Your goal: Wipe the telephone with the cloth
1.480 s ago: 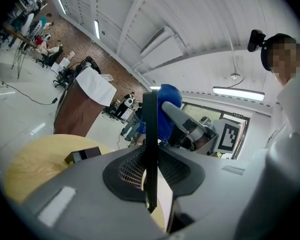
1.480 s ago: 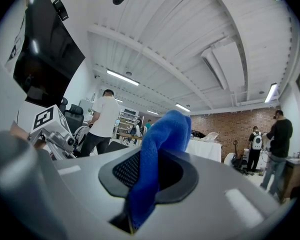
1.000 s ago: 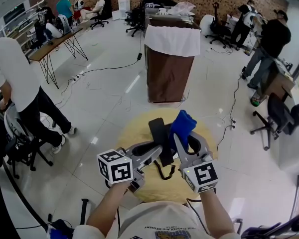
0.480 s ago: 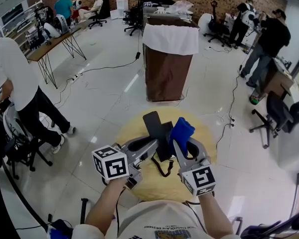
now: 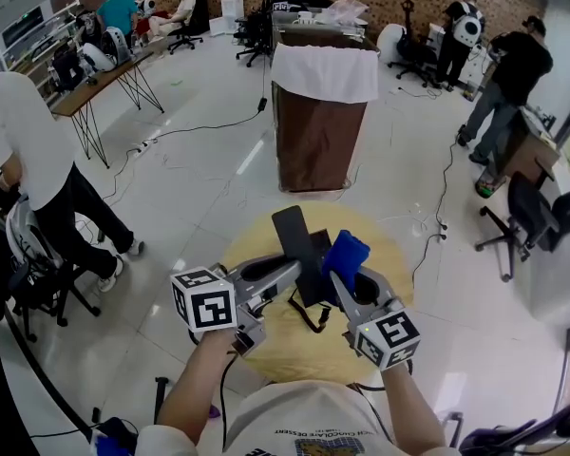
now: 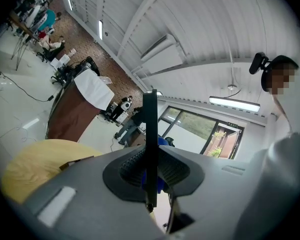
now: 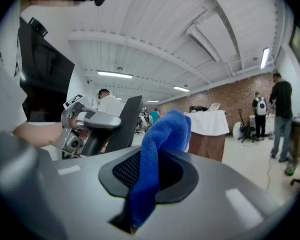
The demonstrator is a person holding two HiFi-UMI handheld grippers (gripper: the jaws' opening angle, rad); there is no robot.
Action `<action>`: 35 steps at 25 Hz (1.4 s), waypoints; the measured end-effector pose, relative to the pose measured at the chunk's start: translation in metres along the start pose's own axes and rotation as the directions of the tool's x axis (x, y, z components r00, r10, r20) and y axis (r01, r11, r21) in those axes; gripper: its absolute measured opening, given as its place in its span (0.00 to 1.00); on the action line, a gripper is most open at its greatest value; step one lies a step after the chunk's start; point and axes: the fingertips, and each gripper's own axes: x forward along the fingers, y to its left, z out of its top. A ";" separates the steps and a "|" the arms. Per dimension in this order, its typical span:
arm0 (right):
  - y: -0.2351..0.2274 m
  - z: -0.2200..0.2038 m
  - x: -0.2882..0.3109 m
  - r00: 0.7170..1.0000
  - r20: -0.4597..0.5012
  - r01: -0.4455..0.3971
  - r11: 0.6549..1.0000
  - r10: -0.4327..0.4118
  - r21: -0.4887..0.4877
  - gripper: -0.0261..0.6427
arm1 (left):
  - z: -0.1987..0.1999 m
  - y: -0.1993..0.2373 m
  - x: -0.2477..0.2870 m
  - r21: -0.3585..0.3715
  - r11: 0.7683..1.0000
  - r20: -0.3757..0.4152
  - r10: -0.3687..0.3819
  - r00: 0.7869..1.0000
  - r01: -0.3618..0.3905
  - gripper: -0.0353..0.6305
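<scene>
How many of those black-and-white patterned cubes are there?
2. The left cube sits on the left tool; the right cube on the right tool. I see no others.

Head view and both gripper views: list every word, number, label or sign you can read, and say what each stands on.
"CHOCOLATE DESSERT": print on the wearer's white shirt, barely legible; the word before it is too small to read.
Marker cubes: black-and-white square patterns only, no letters.
Sign above the glass door, left gripper view: too small to read.
White label on the black equipment behind the bin: too blurred to read.
</scene>
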 end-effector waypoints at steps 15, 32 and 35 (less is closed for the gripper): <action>0.004 -0.014 0.009 0.931 0.015 -0.332 0.829 0.365 0.451 0.13 | -0.013 -0.017 0.007 0.006 0.994 -0.095 -0.106 0.990 0.107 0.15; 0.000 0.008 0.015 0.921 0.079 -0.373 0.806 0.382 0.460 0.13 | -0.038 -0.027 0.013 0.011 0.989 -0.160 -0.142 0.977 0.146 0.14; -0.002 0.016 0.016 0.920 0.089 -0.379 0.807 0.382 0.453 0.13 | -0.042 -0.029 0.015 0.003 0.989 -0.167 -0.147 0.975 0.149 0.14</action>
